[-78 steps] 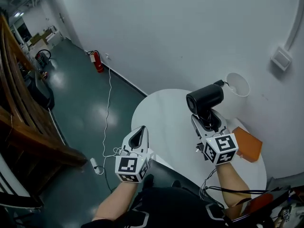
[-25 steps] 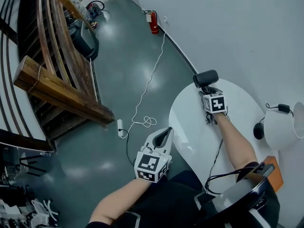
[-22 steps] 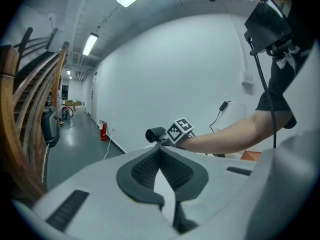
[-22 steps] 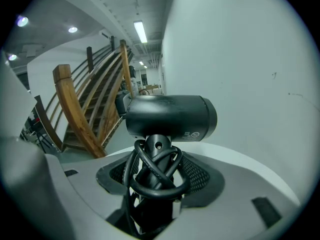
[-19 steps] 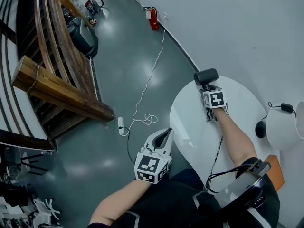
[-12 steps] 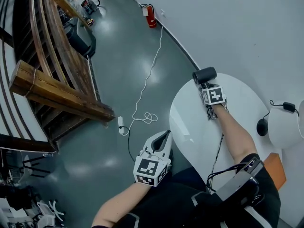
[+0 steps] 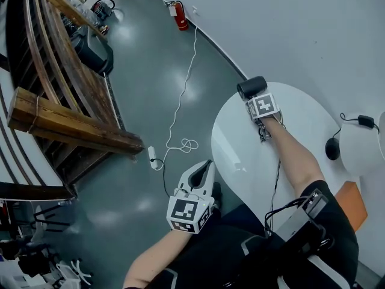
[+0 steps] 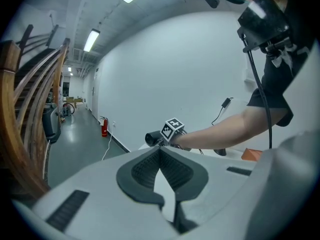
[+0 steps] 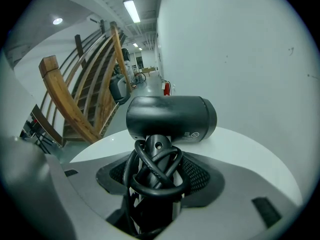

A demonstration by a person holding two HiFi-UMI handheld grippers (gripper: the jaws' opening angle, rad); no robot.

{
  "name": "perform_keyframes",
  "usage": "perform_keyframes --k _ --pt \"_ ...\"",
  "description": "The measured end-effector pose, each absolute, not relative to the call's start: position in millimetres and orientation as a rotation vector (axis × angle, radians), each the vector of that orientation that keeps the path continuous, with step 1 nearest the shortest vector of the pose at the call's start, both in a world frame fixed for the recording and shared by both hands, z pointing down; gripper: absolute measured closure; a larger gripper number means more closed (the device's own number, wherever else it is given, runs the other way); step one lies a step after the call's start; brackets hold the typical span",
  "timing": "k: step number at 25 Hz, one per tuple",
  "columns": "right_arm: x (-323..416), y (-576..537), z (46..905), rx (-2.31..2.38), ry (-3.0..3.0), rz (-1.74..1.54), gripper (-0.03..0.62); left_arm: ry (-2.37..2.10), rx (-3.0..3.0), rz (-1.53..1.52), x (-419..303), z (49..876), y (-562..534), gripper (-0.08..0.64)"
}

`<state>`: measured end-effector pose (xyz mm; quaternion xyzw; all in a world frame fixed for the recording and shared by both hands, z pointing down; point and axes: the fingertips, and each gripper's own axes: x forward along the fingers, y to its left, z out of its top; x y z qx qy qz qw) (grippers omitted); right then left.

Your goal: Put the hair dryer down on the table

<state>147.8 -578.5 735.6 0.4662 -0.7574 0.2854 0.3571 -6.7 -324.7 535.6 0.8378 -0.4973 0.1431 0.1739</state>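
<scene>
Firstly, landmark: a round white table (image 7: 301,110) is taken as the reference; most of its top is seen bare.
Open edge: the table's curved rim toward the glossy grey-green floor (image 7: 132,83) is unobstructed, and wide floor is seen beyond it.
Floor beside the table: a thin white cable (image 7: 180,101) is laid across it to a white power strip (image 7: 152,156), well clear of the table rim.
Closed edge: a plain white wall (image 7: 289,23) is met just behind the table, so room is shut off on that side.
Right end of the table: a white lampshade (image 7: 361,152) above a black lamp base (image 7: 332,149) and an orange flat object (image 7: 349,206) are found there, well apart from the right gripper (image 7: 255,97).
Across the floor from the table: a curved wooden frame (image 7: 72,125) is stood far off.
Grip on the right: the right gripper is held over the table at its floor-side rim, with the jaws clamped on the handle of the black hair dryer (image 9: 170,119).
Dryer position: the barrel is carried crosswise just past the jaw tips, at the table rim; whether the top is touched cannot be told.
Cord: a black cord (image 9: 155,176) is wound around the handle between the jaws.
Grip on the left: the left gripper (image 7: 206,166) is held off the table, above the floor just outside the near rim, with its jaw tips pressed together and nothing between them.
</scene>
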Motion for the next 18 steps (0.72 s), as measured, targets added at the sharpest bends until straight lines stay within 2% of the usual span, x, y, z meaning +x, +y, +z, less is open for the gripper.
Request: perform_keyframes --k 18 --pt "146.7 -583.0 740.2 1.191 -1.931 0.729 0.319 -1.409 2.332 0.400 -6.9 543.5 -316.8 0.554"
